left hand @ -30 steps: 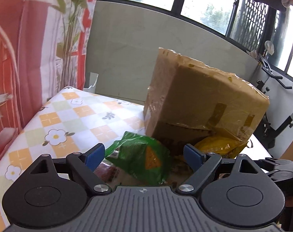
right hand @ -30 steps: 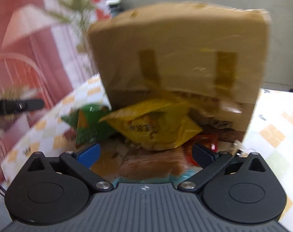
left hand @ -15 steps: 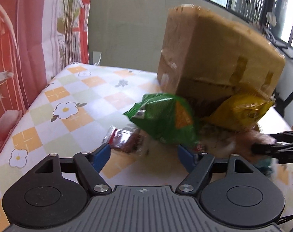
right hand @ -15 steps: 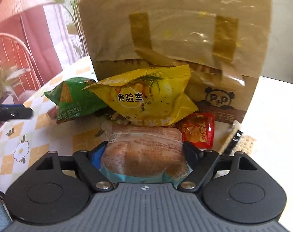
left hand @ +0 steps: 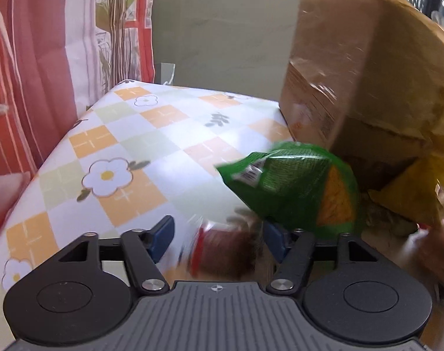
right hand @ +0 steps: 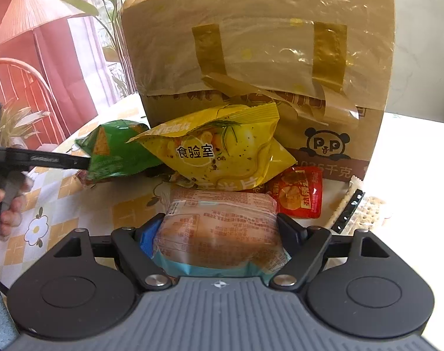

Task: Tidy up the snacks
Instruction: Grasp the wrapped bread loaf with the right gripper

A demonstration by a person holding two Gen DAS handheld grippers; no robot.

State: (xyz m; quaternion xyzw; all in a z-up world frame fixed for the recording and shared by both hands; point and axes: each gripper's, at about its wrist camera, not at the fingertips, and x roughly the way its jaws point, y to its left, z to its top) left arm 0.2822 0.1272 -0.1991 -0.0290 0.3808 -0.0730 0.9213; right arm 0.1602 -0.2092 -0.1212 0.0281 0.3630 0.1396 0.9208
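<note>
Snacks lie heaped on the flowered table in front of a taped cardboard box [right hand: 265, 44]. My right gripper [right hand: 219, 231] is shut on a clear bread packet [right hand: 219, 216] with light blue edges, which rests on the cloth. Behind it lie a yellow chip bag [right hand: 222, 152], a green chip bag [right hand: 116, 152] and a red sachet [right hand: 301, 196]. My left gripper [left hand: 219, 238] is low over the table with its jaws closing. A small, blurred red-brown packet [left hand: 222, 248] sits between them, with a gap still showing on the left side. The green chip bag [left hand: 295, 187] is just beyond its right finger.
A cracker packet with a black edge [right hand: 356, 213] lies at the right by the cardboard box [left hand: 368, 73]. The checked tablecloth [left hand: 119, 152] runs left to the table's edge, with a red curtain [left hand: 31, 58] beyond. A hand [right hand: 5, 204] holds the left gripper.
The left gripper came down and forward, and its jaws narrowed around the small red-brown packet. The right gripper closed on the bread packet, then stayed still.
</note>
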